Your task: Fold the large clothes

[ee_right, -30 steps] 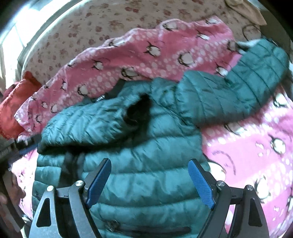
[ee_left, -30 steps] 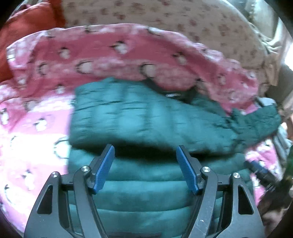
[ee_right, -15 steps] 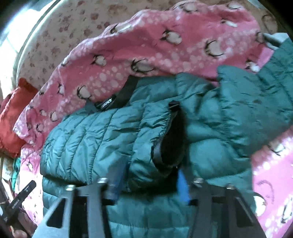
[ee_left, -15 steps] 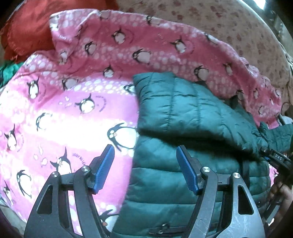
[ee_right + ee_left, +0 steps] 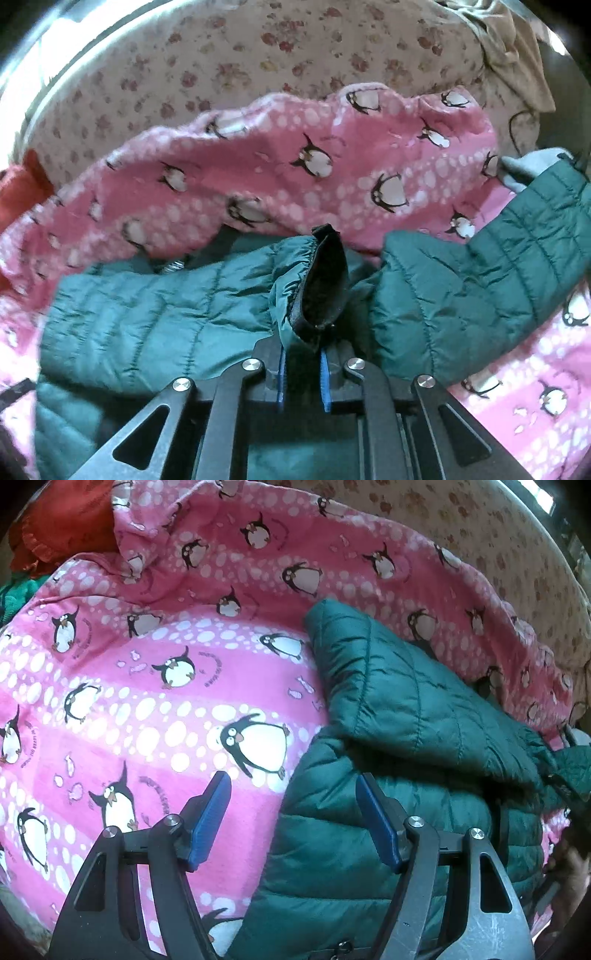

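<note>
Jacket [image 5: 388,812]: green quilted, lower right of left view, on penguin blanket [image 5: 147,709].
Right tool [image 5: 303,376]: pinching sleeve cuff [image 5: 317,288], centre frame.
Left tool [image 5: 291,823]: spread, empty, straddling jacket's left edge.
Free sleeve [image 5: 480,288]: extends toward upper right.

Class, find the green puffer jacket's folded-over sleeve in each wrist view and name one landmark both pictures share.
Left wrist view: the folded sleeve lies right of centre, running diagonally across the jacket body, beyond the open left gripper.
Right wrist view: the sleeve spans centre-left; its black-lined cuff is pinched in the right gripper.
Shared landmark: the pink penguin blanket.
</note>
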